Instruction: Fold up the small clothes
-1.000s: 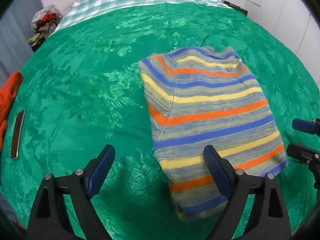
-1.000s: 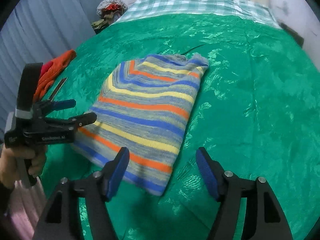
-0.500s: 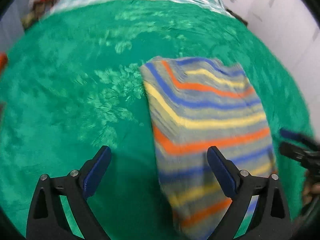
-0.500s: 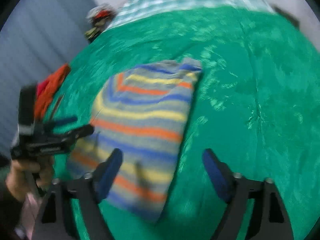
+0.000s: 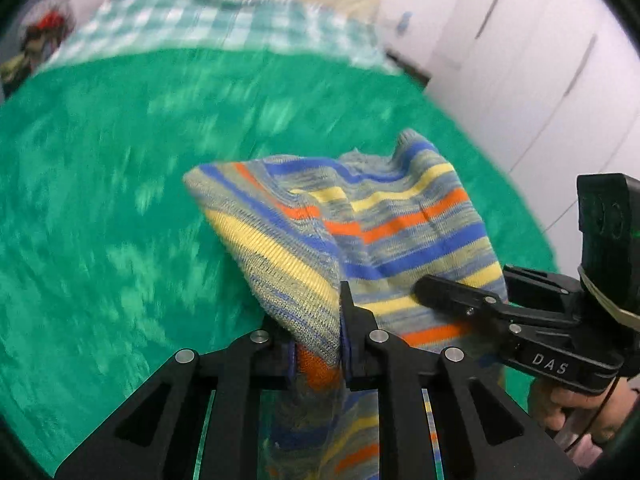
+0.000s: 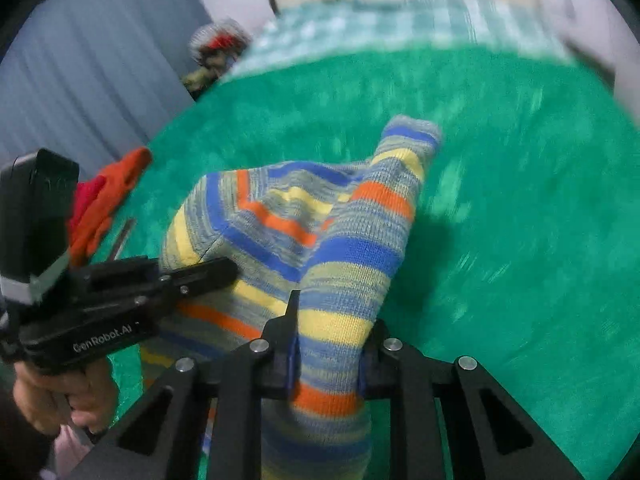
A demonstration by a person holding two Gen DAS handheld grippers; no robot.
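A striped knit sweater (image 5: 400, 236), in blue, yellow, orange and grey, is lifted at its near edge off the green bedspread (image 5: 100, 220). My left gripper (image 5: 318, 352) is shut on the sweater's near left corner. My right gripper (image 6: 328, 360) is shut on its near right corner (image 6: 340, 320). The sweater's far end (image 6: 412, 132) still touches the bed. The right gripper also shows in the left wrist view (image 5: 500, 312), and the left gripper shows in the right wrist view (image 6: 180, 280). Cloth hides the pads.
An orange and red garment (image 6: 108, 196) lies at the bed's left edge beside a dark flat strip (image 6: 122, 236). A green checked sheet (image 5: 224, 28) covers the head of the bed. A heap of clothes (image 6: 216, 56) sits past the bed's far left. White cupboards (image 5: 540, 80) stand on the right.
Both grippers have gone from open above the flat sweater to shut on its near corners. The near edge has risen off the bed and the cloth bunches.
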